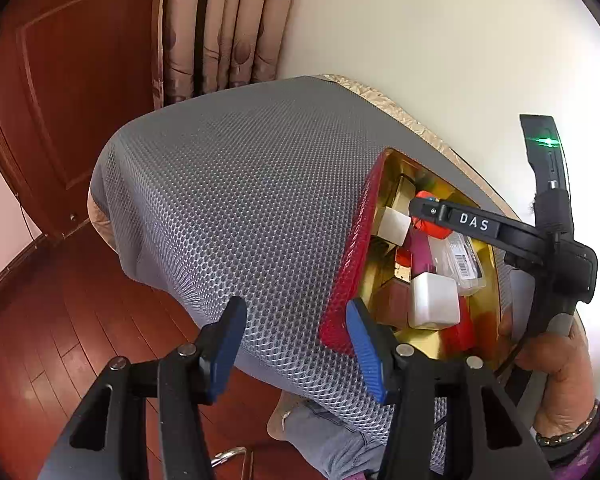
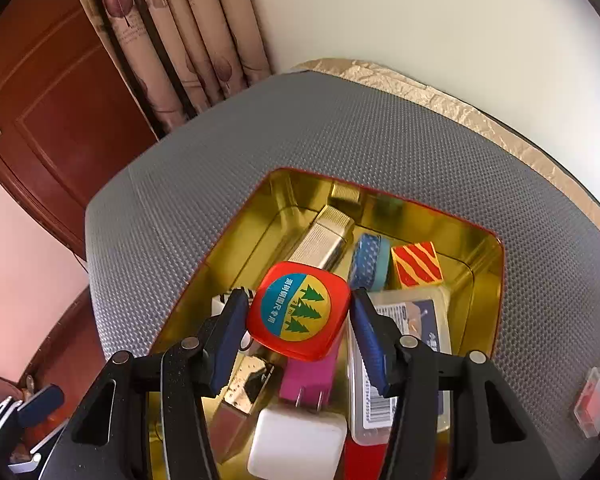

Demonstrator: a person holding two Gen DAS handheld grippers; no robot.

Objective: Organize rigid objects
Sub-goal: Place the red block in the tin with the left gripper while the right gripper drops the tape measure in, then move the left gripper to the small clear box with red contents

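**Item: red tape-measure case, over the gold tin**

Location: the red, rounded-square plastic tape measure with a blue-and-yellow tree label [image 2: 299, 311] sits centre frame in my right wrist view. It is between the right tongs [image 2: 299, 320] and above the gold-lined metal tin with red outer walls [image 2: 486, 292]. The tin stands on the grey mesh-covered worktop [image 2: 300, 132].

Tongs, right: partly open. The blue pads flank the case's two side edges; I cannot tell whether they press on it.

Tongs, left [image 1: 296, 344]: partly open, holding nothing, hovering low in the frame beside the tin's red wall.

Handling, my judgement: stiff shell, moderately heavy for its size, glossy and likely slippery. The rounded corners could let it roll out of a light pinch. I would take it across the flat side edges, mid-height.

Neighbours in the tin: white cube charger [image 2: 296, 444], pink plug [image 2: 306, 376], blue tape roll [image 2: 370, 260], red-and-yellow striped block [image 2: 416, 264].
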